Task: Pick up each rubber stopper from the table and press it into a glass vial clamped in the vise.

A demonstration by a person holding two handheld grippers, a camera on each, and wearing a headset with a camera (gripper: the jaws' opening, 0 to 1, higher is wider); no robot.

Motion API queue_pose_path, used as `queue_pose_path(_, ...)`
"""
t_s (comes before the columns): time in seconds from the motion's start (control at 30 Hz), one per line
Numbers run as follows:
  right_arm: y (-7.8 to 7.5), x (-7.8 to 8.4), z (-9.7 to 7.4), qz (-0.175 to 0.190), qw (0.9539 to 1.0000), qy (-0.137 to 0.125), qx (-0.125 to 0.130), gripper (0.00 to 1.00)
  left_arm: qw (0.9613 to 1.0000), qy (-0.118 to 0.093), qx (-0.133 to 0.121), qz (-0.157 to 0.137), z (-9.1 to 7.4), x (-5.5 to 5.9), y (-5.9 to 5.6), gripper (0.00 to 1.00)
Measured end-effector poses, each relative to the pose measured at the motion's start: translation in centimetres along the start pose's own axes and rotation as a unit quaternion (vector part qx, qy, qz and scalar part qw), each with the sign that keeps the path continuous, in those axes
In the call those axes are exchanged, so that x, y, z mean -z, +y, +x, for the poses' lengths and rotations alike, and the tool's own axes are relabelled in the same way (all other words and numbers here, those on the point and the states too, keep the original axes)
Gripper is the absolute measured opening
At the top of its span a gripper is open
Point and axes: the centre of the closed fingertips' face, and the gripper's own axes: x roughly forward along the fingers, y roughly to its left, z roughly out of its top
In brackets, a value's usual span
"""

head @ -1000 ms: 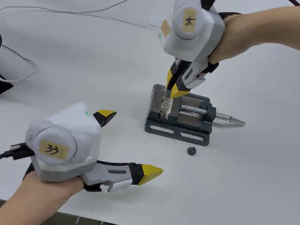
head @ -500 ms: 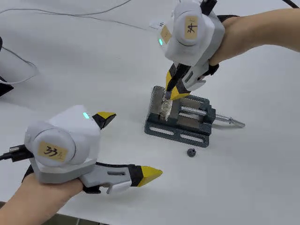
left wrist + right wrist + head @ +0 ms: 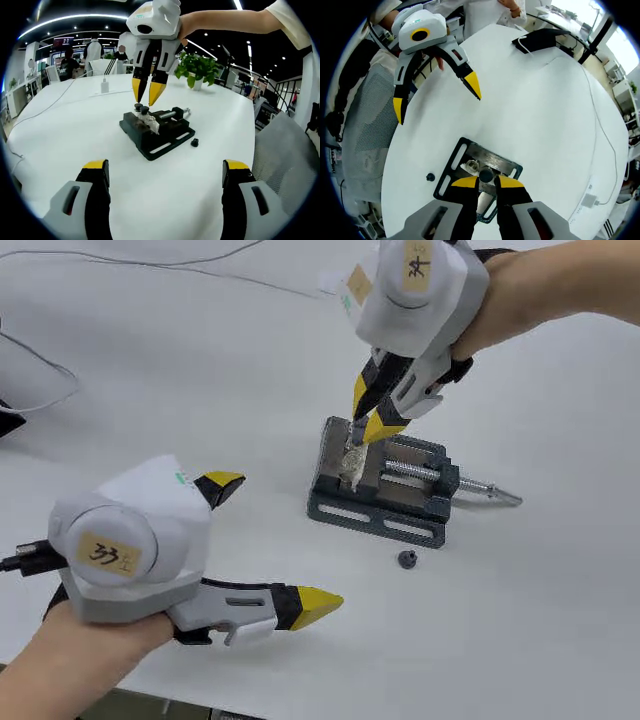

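Stopper [image 3: 485, 175] pinched at right gripper [image 3: 486, 181] tips above vise [image 3: 375, 520]; left gripper [image 3: 165, 166] wide, well apart.

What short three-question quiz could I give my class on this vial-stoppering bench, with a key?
1. True or false: the left gripper has its jaws wide open.
2. Where is the loose stopper? A) on the table beside the vise; B) between the left gripper's jaws; C) on a cable.
3. Which gripper hangs above the vise?
Key: 1 true; 2 A; 3 the right gripper.
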Motion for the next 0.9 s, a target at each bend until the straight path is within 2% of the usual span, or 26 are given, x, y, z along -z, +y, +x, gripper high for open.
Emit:
queue_pose_path(0.23,0.37,0.01,-0.06,0.012,0.9999,-0.003,-0.005,0.04,1.0,-0.002,-0.001,-0.001,0.07,-0.2,0.17,0.93)
queue_pose_path(0.5,0.62,0.11,0.32,0.017,0.9998,-0.005,-0.008,0.0,1.0,0.001,0.0,-0.004,0.21,0.13,0.12,0.93)
queue_pose_path(0.9,0.69,-0.1,0.46,0.024,0.9996,-0.008,-0.009,0.0,0.9999,0.005,0.003,-0.008,0.32,0.56,-0.13,0.93)
